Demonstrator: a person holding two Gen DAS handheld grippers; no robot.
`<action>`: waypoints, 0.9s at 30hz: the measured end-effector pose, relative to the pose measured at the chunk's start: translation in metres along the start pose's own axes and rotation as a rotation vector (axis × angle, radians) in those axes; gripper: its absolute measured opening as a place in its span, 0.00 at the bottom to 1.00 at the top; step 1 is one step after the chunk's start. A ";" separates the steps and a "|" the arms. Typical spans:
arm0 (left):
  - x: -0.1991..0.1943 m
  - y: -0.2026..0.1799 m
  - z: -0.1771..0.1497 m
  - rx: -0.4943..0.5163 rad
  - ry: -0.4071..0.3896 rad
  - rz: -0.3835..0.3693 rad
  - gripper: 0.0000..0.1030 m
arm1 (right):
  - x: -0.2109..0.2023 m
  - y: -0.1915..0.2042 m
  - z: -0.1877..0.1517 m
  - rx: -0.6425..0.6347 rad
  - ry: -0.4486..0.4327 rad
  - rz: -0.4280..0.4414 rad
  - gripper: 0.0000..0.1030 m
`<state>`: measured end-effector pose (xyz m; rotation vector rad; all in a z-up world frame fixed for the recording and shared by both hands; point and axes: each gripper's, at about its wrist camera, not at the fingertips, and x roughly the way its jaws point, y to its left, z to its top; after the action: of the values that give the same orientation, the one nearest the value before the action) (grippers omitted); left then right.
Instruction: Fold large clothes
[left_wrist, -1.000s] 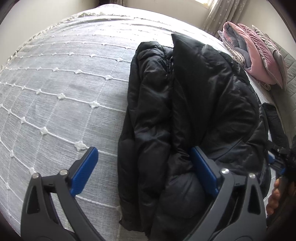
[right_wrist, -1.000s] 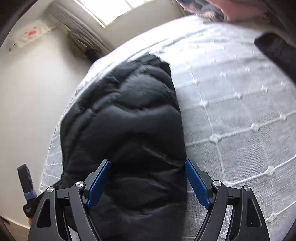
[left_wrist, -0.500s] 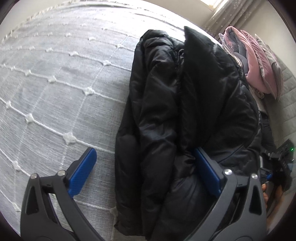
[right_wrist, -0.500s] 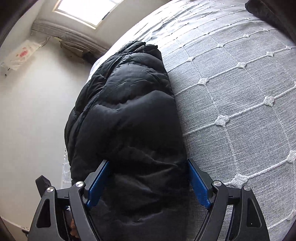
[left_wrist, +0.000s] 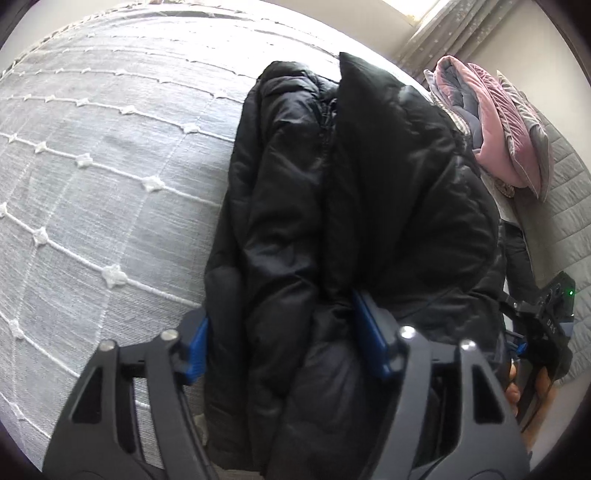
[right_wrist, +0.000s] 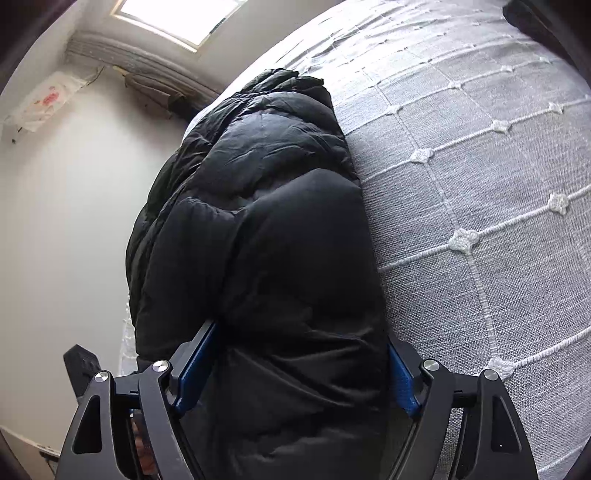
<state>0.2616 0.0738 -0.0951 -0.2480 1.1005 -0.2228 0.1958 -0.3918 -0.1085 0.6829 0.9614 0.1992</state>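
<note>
A black puffer jacket (left_wrist: 351, 206) lies folded lengthwise on a grey bedspread (left_wrist: 110, 166). My left gripper (left_wrist: 284, 339) is closed on the thick near end of the jacket, blue pads pressed into both sides. In the right wrist view the same jacket (right_wrist: 266, 229) runs away from me along the bed's edge. My right gripper (right_wrist: 295, 369) has its blue pads against both sides of the jacket's other end, clamping the bulk. The right gripper's body also shows in the left wrist view (left_wrist: 543, 325).
A pile of pink and grey bedding (left_wrist: 495, 129) sits at the far right by a grey quilted headboard (left_wrist: 569, 206). The grey bedspread (right_wrist: 480, 184) with white stitched grid spreads to the right. A wall and window (right_wrist: 177, 18) lie beyond the bed's edge.
Both grippers moved forward over the jacket's ends and closed: the left gripper's jaws narrowed onto the fabric, and the right gripper's pads now press against the jacket.
</note>
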 end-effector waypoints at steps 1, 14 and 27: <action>0.000 -0.002 0.000 0.004 -0.003 -0.007 0.56 | 0.000 0.002 -0.001 -0.010 -0.004 -0.005 0.74; -0.027 0.002 0.006 0.001 -0.108 -0.002 0.19 | -0.017 0.066 -0.015 -0.320 -0.139 -0.206 0.32; -0.095 0.057 0.031 -0.059 -0.295 -0.023 0.13 | -0.013 0.157 -0.054 -0.660 -0.371 -0.373 0.20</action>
<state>0.2508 0.1593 -0.0187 -0.3352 0.8125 -0.1684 0.1660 -0.2513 -0.0236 -0.0744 0.5932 0.0465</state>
